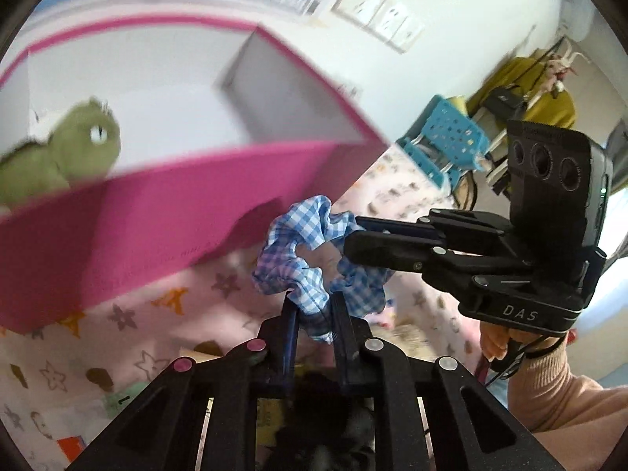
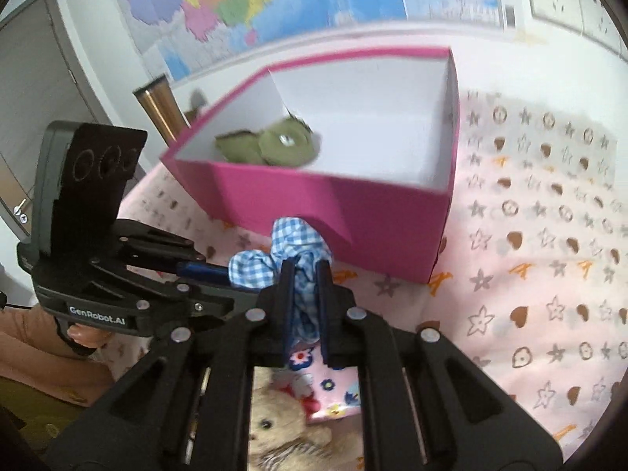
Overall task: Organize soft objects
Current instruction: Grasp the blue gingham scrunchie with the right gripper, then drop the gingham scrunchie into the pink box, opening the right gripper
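Note:
A blue and white checked scrunchie (image 1: 302,259) hangs in the air between both grippers, in front of a pink box (image 1: 188,212). My left gripper (image 1: 314,306) is shut on its near edge. My right gripper (image 1: 359,227) comes in from the right and is shut on its far edge. In the right wrist view the right gripper (image 2: 303,271) pinches the scrunchie (image 2: 290,243), and the left gripper (image 2: 219,272) grips it from the left. The pink box (image 2: 353,212) has a white inside and holds a green plush toy (image 2: 274,145), which also shows in the left wrist view (image 1: 66,149).
A pink bedsheet (image 2: 530,274) with stars and hearts lies under everything. A beige teddy bear (image 2: 282,435) lies below the right gripper. A blue perforated basket (image 1: 447,137) stands at the far right. A map (image 2: 274,4) hangs on the wall behind the box.

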